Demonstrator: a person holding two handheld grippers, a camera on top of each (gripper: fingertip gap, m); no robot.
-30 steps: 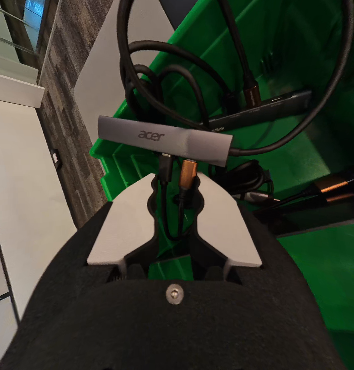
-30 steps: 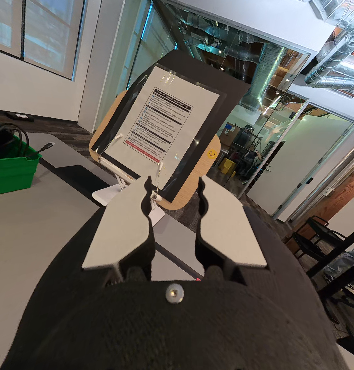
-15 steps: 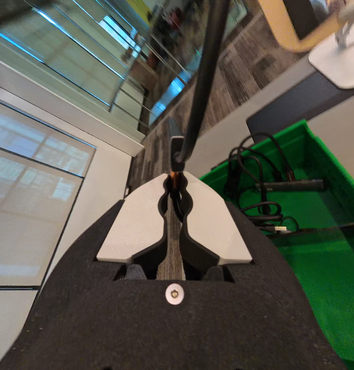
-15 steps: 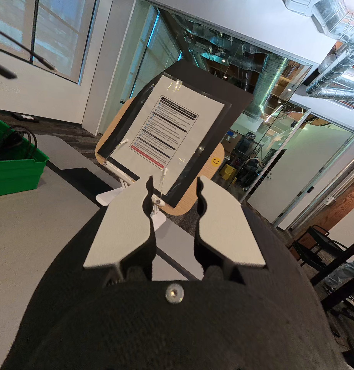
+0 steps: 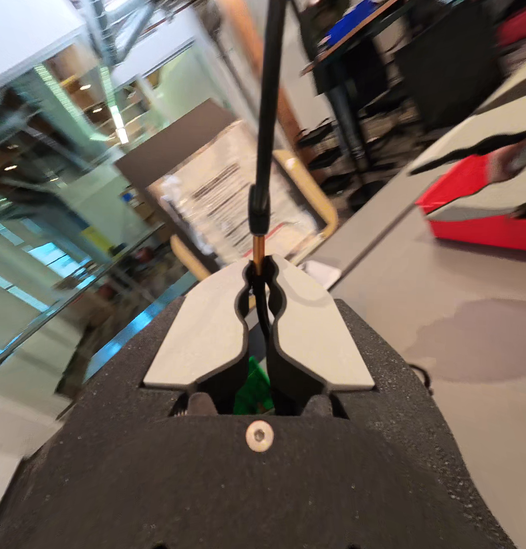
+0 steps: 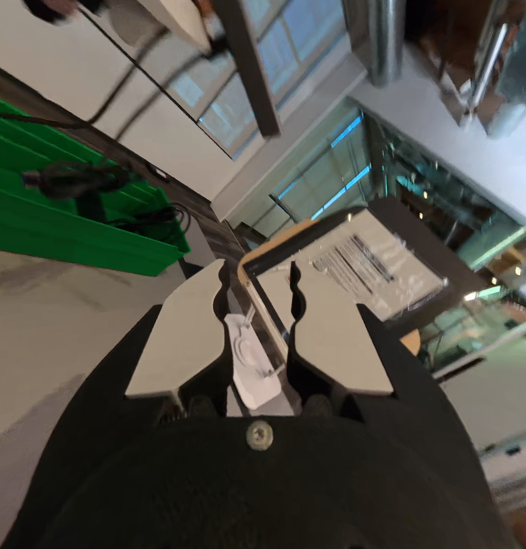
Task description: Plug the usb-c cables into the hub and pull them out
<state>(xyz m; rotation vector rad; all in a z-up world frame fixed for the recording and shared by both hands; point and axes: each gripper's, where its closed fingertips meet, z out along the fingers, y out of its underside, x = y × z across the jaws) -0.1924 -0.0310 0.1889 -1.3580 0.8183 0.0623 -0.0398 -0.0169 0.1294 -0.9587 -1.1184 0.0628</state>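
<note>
While both views are smeared by motion, the grey table (image 5: 434,312) fills the 3 o'clock side of the left wrist view and the 9 o'clock side of the right wrist view. On it, the green bin (image 6: 77,231) sits toward 10 o'clock in the right wrist view, with dark coiled cables (image 6: 77,178) lying inside. A sign board (image 6: 359,267) with a printed sheet stands on a white base (image 6: 249,365), seen at 1 o'clock past the right gripper (image 6: 257,267), whose jaws stand moderately apart with nothing between them. A red bin (image 5: 478,217) lies at 2 o'clock in the left wrist view. The left gripper (image 5: 258,263) is closed narrowly on the copper-coloured plug of a usb-c cable (image 5: 258,252), its black cord trailing back between the fingers (image 5: 208,326). At 12 o'clock the plug meets the hub (image 5: 258,219), seen end-on as a thin dark block, from which a thick black cord (image 5: 269,104) rises out of frame.
</note>
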